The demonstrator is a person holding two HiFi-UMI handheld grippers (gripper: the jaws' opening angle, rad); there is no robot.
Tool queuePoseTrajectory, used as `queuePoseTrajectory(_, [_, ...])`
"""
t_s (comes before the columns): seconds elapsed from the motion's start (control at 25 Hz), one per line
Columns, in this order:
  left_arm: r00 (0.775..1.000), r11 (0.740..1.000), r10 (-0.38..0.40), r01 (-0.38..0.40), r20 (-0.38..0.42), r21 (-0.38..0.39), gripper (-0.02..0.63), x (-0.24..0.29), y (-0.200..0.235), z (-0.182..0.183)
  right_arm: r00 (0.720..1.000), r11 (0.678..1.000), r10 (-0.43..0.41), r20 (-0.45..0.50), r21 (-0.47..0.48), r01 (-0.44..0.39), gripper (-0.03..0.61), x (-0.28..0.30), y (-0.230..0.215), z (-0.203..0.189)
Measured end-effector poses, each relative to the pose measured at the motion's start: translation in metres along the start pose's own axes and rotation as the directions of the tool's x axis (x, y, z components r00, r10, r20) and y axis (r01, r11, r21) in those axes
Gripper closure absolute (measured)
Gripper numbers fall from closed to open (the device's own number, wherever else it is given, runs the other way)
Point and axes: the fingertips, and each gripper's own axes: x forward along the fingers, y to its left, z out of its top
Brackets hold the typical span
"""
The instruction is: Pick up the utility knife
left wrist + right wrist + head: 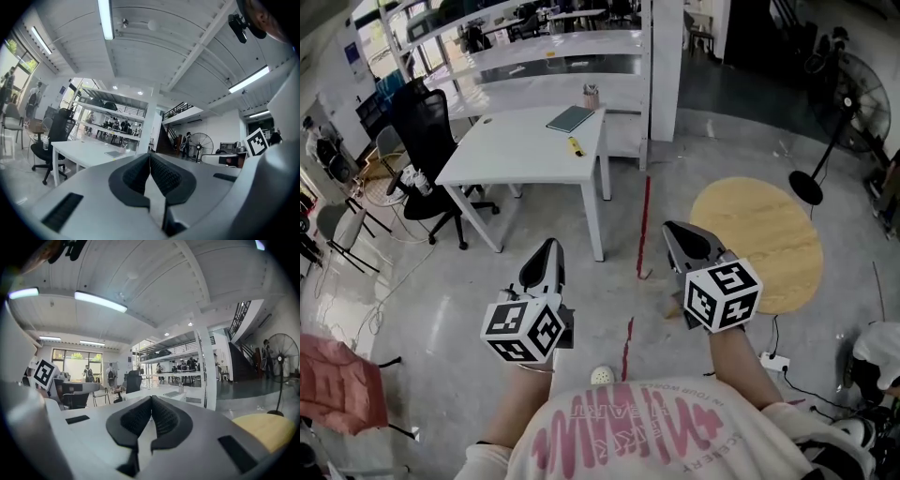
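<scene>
A: Stock check. Item 1, left gripper point(547, 246)?
B: Jaws clenched, pads meeting, nothing betw. them. Held out in front of the person, abt level, aimed toward the white table point(502, 155).
A: Item 2, right gripper point(668, 228)?
B: Same condition: jaws pressed together, empty. Sits just right of the red floor line point(644, 220), near the round wooden board point(769, 253) lying on the floor.
A: Item 3, utility knife point(576, 146)?
B: Small yellow obj., too small for detail. Lies flat on the table, near its right edge, well apart from both grippers. Not held.
A: Other table stock?
B: Teal notebook point(571, 118) just beyond the knife, twd. the far right corner. Cup of pens point(592, 97) further back at that corner.
A: Surrounds?
B: Black office chair point(427, 141) at the table's left side. Floor fan point(807, 187) at far right, past the board. Pink chair point(333, 384) at lower left.
</scene>
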Motion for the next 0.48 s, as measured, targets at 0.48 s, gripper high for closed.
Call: queuePoseTrajectory(0.48, [0.998,0.999,-0.049,0.048,0.041,0.012,0.591,0.069,0.125,0.057,0.997,0.992,-0.017,0.077,0.124,0.008,0.561,0.138,0.017,0.039])
